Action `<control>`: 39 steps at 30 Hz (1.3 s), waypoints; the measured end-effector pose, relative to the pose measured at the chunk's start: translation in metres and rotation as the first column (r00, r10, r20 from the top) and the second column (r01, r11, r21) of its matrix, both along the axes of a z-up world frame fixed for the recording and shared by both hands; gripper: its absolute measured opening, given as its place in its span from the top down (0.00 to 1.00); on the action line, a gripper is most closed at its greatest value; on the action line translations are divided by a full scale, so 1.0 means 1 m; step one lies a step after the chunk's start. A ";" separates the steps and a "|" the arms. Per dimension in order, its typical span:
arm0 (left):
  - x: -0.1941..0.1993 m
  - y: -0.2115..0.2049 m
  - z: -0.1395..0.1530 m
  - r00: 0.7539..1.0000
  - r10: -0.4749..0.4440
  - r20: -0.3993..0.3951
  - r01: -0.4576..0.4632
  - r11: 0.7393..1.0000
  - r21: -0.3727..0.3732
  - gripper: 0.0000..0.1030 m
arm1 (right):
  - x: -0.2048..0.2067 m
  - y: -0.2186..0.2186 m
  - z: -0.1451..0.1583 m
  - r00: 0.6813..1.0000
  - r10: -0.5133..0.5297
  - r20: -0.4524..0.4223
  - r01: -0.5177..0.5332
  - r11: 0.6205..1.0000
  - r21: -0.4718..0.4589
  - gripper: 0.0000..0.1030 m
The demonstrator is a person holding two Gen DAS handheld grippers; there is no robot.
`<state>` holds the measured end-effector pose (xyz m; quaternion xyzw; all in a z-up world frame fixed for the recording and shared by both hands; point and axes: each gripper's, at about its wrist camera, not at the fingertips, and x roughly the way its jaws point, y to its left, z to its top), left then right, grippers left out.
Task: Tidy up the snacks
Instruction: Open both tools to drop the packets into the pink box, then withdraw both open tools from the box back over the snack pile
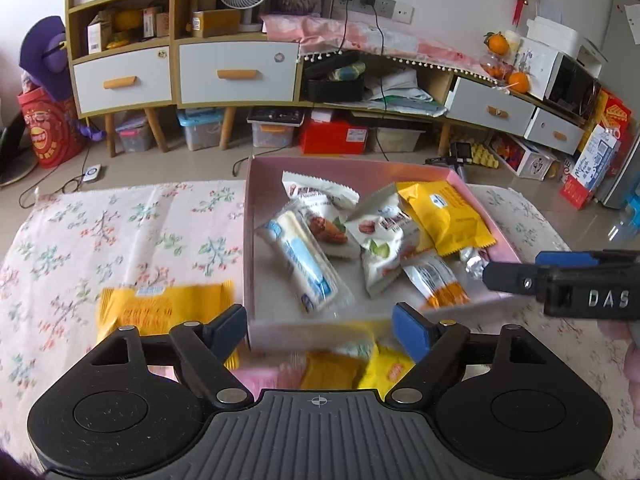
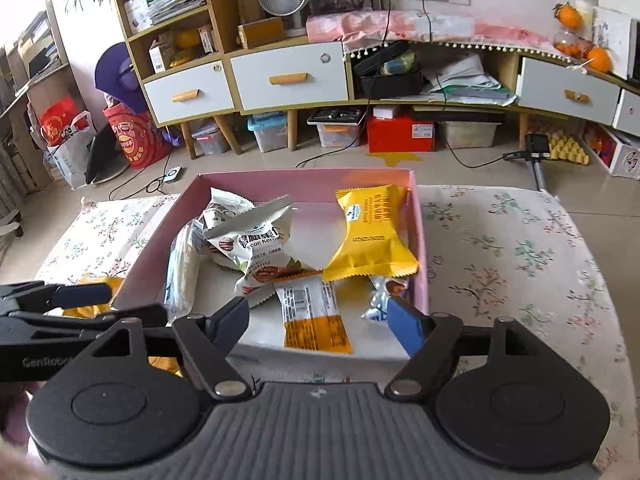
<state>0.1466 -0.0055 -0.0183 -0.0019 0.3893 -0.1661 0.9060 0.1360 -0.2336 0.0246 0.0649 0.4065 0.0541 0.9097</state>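
Snacks [image 2: 372, 236] in box [image 2: 420, 240], beyond right gripper [image 2: 320, 320]

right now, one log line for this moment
left tool open, empty | right tool open, empty | pink box holds snacks | yellow packet on cloth beside box

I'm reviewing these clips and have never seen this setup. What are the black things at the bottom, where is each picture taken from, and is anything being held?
Each picture comes from a fisheye camera mounted on a hand-held two-finger gripper, looking along its fingers. The left gripper and right gripper both stand open and hold nothing. Ahead, on a floral tablecloth, sits a pink box with snack packets inside, such as a yellow packet and a pecan packet. Another yellow packet lies outside, left of the box.
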 end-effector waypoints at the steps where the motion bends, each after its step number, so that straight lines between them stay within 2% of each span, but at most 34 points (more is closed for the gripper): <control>1: -0.005 0.000 0.001 1.000 0.001 -0.004 -0.001 1.000 -0.002 0.18 | -0.002 0.000 0.002 1.000 -0.001 0.000 0.001 1.000 0.001 0.25; 13: -0.050 0.010 0.007 1.000 -0.007 -0.028 0.008 1.000 0.014 0.05 | -0.032 0.007 0.014 1.000 0.025 0.007 -0.025 0.999 -0.029 0.11; 20: -0.066 0.020 -0.006 0.999 -0.005 -0.037 0.006 0.999 0.033 0.05 | -0.045 0.006 0.004 0.999 0.041 0.012 -0.040 0.998 -0.037 0.06; 28: -0.077 0.034 -0.018 0.999 -0.019 -0.038 0.022 0.996 0.088 0.05 | -0.060 0.017 -0.008 0.994 0.111 0.001 -0.110 0.988 -0.106 0.05; 39: -0.081 0.048 -0.024 0.999 -0.019 -0.039 0.022 0.996 0.091 0.05 | -0.066 0.021 -0.013 0.990 0.141 -0.013 -0.142 0.984 -0.104 0.03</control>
